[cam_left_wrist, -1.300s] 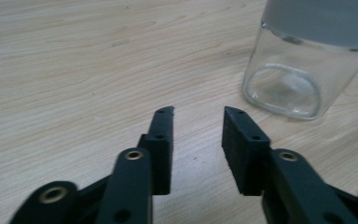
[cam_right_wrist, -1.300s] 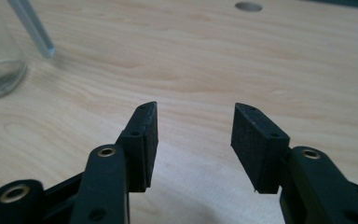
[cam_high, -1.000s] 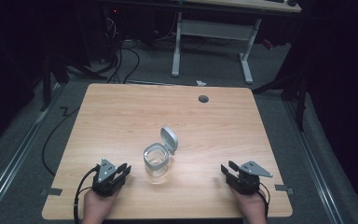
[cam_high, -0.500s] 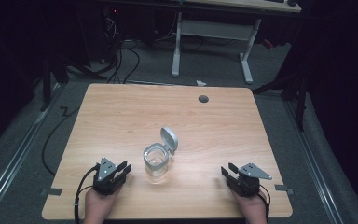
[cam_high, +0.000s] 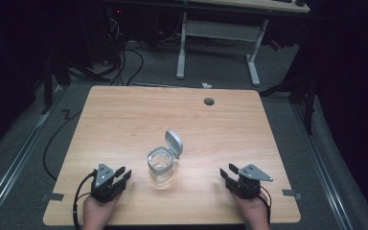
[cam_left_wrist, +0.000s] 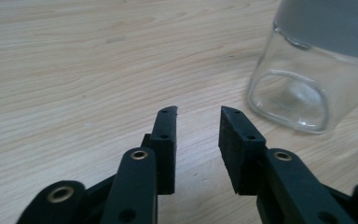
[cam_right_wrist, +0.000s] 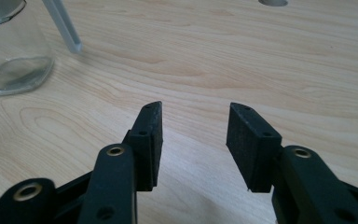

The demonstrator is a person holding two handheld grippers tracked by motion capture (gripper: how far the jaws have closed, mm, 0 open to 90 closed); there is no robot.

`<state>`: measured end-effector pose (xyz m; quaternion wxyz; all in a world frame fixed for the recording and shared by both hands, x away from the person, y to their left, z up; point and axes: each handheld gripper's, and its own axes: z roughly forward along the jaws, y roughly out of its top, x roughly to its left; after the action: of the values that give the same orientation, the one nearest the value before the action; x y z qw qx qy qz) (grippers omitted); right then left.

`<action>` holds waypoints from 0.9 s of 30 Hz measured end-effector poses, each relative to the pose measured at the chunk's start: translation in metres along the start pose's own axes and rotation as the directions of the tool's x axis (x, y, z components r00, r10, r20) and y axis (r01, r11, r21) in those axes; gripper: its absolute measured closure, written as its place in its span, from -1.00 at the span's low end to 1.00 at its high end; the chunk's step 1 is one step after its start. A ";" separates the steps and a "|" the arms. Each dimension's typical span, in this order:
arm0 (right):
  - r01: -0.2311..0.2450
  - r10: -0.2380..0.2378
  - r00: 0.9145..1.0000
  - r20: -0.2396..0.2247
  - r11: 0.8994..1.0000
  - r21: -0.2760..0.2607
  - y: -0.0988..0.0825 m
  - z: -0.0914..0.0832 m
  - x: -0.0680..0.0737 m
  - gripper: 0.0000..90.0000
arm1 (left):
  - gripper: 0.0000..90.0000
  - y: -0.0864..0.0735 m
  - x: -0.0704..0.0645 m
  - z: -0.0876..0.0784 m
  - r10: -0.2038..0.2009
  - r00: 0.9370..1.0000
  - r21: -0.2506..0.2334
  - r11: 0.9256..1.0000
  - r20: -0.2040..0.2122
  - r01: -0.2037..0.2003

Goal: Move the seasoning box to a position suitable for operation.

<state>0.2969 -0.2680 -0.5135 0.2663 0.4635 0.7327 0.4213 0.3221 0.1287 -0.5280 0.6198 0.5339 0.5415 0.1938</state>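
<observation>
Both our hand-held grippers, left (cam_high: 122, 173) and right (cam_high: 227, 173), have just been opening, empty; a careless nudge could tip the glass jar (cam_high: 160, 166) with its raised lid (cam_high: 174, 143) on the worktop (cam_high: 124, 115)

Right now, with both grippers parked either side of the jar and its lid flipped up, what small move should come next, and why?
Probably ease the left gripper toward the glass jar to brace it. Its jaws have just been opening with nothing between them, and the jar stands close by, apart from them. The hinged lid stands open, and the right gripper, also open and empty, could then work on it.
</observation>
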 end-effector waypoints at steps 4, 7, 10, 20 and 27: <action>0.010 -0.010 1.000 -0.010 1.000 0.001 0.002 0.004 0.003 0.38 | 0.95 0.004 -0.005 0.014 0.022 1.000 -0.018 1.000 -0.001 -0.022; 0.010 -0.010 0.999 -0.034 1.000 0.011 0.002 0.006 0.002 0.61 | 1.00 0.007 -0.009 0.031 -0.019 1.000 -0.024 1.000 0.000 0.019; 0.008 -0.008 0.999 -0.050 1.000 0.011 0.002 0.004 0.000 0.86 | 1.00 0.006 -0.019 0.048 -0.023 1.000 -0.020 1.000 0.013 0.023; 0.014 -0.013 0.998 -0.054 1.000 0.013 -0.002 -0.001 -0.001 1.00 | 1.00 0.006 -0.038 0.063 -0.037 0.999 0.004 0.999 0.037 0.037; -0.014 0.014 0.999 -0.051 1.000 0.001 -0.003 -0.004 -0.005 1.00 | 1.00 0.004 -0.044 0.050 -0.036 0.999 0.003 0.999 0.040 0.035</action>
<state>0.2944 -0.2750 -0.5137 0.2443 0.4578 0.7363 0.4344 0.3527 0.0712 -0.5115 0.6331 0.5287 0.5387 0.1714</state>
